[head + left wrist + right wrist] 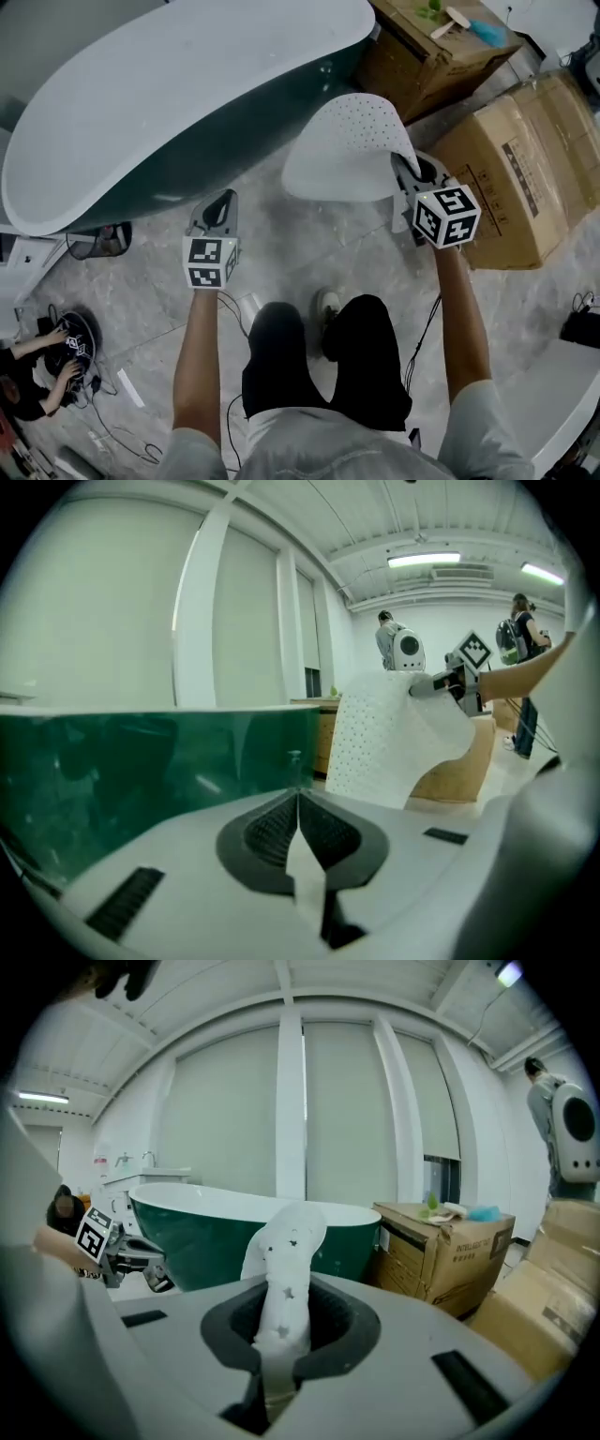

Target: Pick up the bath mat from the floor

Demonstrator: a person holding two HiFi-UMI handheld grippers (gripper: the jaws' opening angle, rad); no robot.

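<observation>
The white perforated bath mat [347, 150] hangs off the floor in front of the tub, one edge pinched in my right gripper [405, 171]. In the right gripper view the mat [284, 1260] rises as a folded strip from between the shut jaws of the right gripper [279, 1340]. My left gripper [221, 206] is held to the left of the mat, apart from it, pointing at the tub. Its jaws [298, 808] are shut with nothing in them. In the left gripper view the mat [394, 733] hangs at the right, below the right gripper [450, 682].
A dark green bathtub with a white rim [169, 84] fills the upper left. Cardboard boxes [525, 169] [431, 47] stand to the right, close behind the mat. My legs and a shoe [326, 305] are below. A seated person [37, 370] and cables lie at the lower left.
</observation>
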